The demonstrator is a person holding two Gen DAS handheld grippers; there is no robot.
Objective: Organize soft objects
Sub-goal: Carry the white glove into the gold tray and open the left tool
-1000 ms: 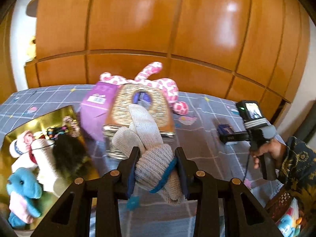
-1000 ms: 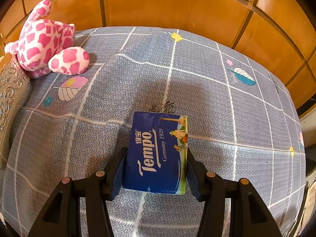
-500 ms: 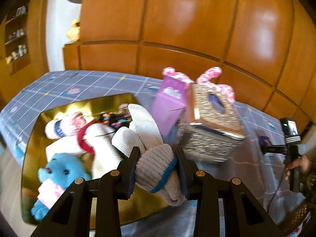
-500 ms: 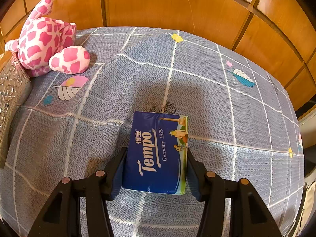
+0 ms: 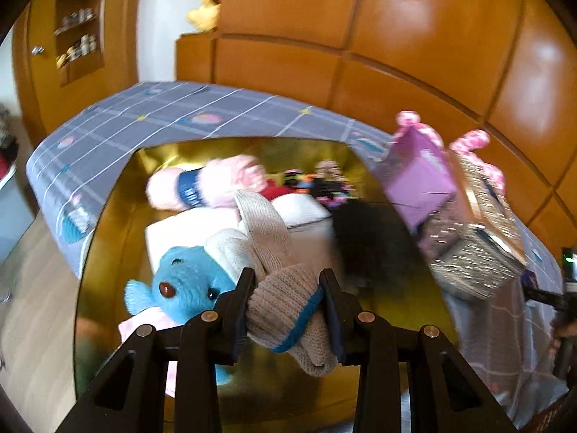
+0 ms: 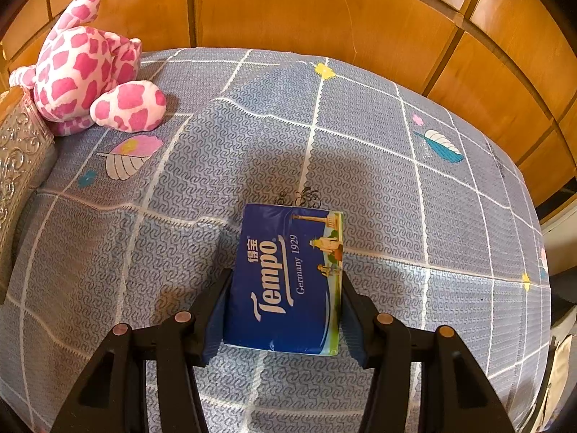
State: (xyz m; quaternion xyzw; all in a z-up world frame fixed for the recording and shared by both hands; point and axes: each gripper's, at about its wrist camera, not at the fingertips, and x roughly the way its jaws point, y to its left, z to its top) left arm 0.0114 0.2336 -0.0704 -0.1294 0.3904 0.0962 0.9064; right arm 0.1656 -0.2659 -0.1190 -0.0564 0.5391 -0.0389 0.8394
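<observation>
Left gripper pinches a limp, light glove at the cuff; right gripper clamps a squashy tissue pack by its sides.

Black tongs, blue pads, brass screws.

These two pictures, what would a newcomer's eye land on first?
Probably the blue Tempo tissue pack, pinched in the right gripper over the grey patterned bedspread, and the pink-spotted plush at the bed's far left corner. In the other view, the left gripper clamps a knitted glove above a shiny gold tray holding a blue plush toy.
</observation>
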